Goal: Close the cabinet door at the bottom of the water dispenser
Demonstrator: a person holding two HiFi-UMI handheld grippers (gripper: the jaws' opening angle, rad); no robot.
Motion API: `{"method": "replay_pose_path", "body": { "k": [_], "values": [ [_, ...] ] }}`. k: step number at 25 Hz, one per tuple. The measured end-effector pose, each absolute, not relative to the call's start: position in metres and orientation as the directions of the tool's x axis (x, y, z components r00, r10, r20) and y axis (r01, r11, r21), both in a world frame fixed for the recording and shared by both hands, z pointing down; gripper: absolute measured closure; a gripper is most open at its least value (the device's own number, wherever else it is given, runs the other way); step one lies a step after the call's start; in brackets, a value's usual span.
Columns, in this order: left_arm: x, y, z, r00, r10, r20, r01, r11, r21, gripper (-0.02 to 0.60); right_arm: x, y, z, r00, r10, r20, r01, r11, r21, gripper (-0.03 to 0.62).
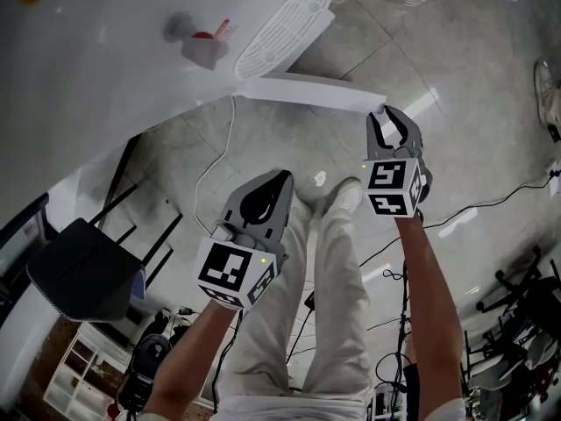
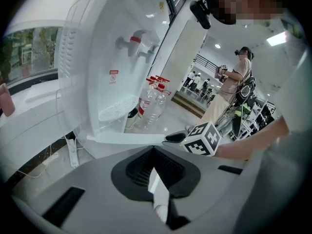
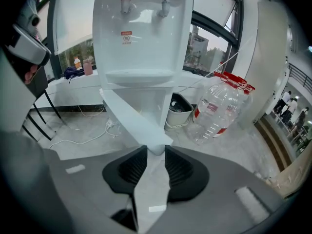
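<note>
**Door ajar, right tongs at its edge**

Door (image 3: 129,118) stands swung out from the foot of the dispenser (image 3: 141,28), and its free end just reaches the mouth of the right gripper (image 3: 156,152). Those jaws stand apart and straddle the edge, with no firm pinch to be seen. The left gripper (image 2: 153,150) hangs off to the side, jaws together and empty. The risk, as I judge it, is the thin purchase. With so little panel between the pads, a push may let it slip out. A hard shove could slam it or rock the dispenser. A bottle (image 3: 219,111) stands near the cabinet.
</note>
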State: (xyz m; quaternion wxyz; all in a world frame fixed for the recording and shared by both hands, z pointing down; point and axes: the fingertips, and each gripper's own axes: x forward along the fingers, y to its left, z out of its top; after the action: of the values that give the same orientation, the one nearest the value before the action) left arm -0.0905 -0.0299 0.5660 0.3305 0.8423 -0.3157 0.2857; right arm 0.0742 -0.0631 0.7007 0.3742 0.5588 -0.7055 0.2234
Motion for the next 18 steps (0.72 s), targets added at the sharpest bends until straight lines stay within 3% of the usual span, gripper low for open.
{"method": "replay_pose_path", "body": {
  "k": [18],
  "values": [
    [-0.079,-0.056,0.567,0.628,-0.365,0.687,-0.734,-0.573,0.366,0.577,0.099,-0.135,0.696,-0.106,-0.666,0.738,-0.962,0.258,0.094,0.479]
  ]
}}
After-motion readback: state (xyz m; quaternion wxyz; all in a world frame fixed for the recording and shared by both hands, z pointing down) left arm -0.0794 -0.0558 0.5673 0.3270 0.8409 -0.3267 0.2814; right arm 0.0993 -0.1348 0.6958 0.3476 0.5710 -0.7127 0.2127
